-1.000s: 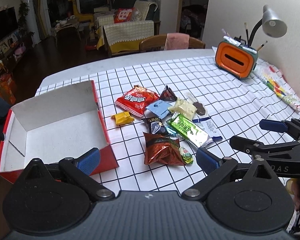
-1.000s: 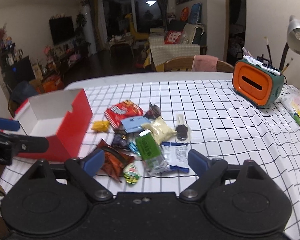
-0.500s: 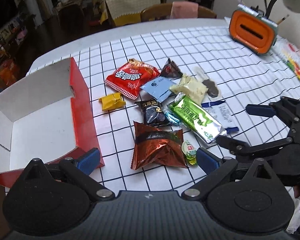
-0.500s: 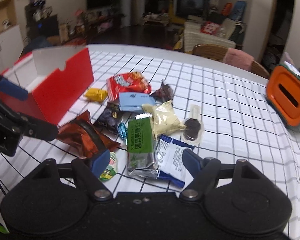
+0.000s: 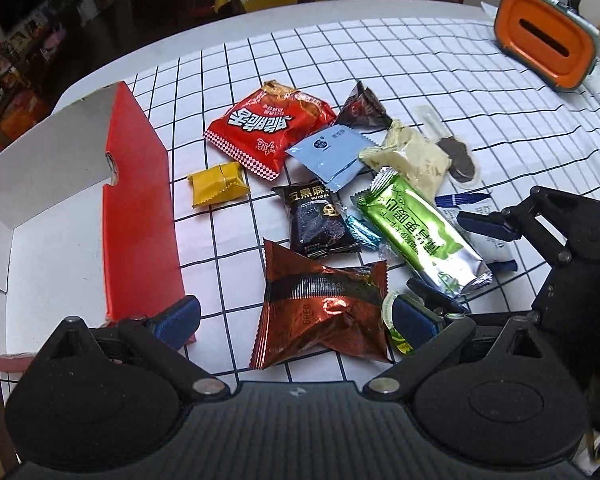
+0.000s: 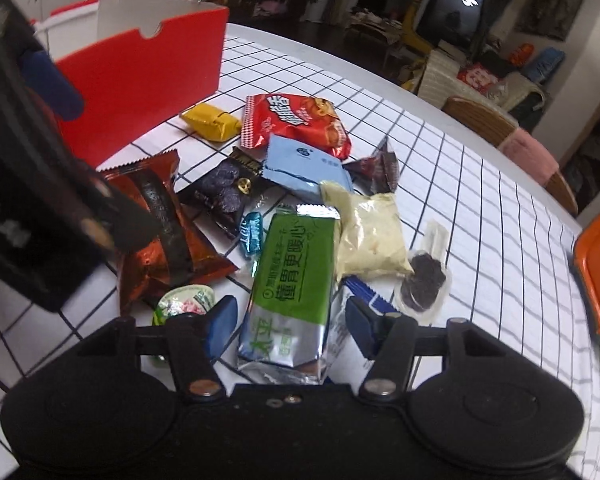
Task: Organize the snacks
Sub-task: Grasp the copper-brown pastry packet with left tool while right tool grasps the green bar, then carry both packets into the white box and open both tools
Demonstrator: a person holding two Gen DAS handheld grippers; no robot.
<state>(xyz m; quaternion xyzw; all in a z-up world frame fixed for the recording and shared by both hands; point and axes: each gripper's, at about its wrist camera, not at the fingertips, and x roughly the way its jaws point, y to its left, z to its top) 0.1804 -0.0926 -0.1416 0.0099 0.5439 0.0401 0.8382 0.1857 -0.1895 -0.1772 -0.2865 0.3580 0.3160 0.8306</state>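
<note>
Closing on the green packet, our right tongs straddle its near silver end, the blue pads a little off each side and not yet pressing, so nothing is held. We judge the step in hand to be the first pick for the red box, which stands open on the left of the bench, apart from the snack heap. To do it well we should keep the packet centred between the pads and bite the body, not only the crimped foil, which may slip. The blue-and-white sachet lies partly under the packet's right edge, and the small round candy sits just beside the left pad; neither should be caught. Our left tongs hang wide open and empty over the copper-brown packet.
</note>
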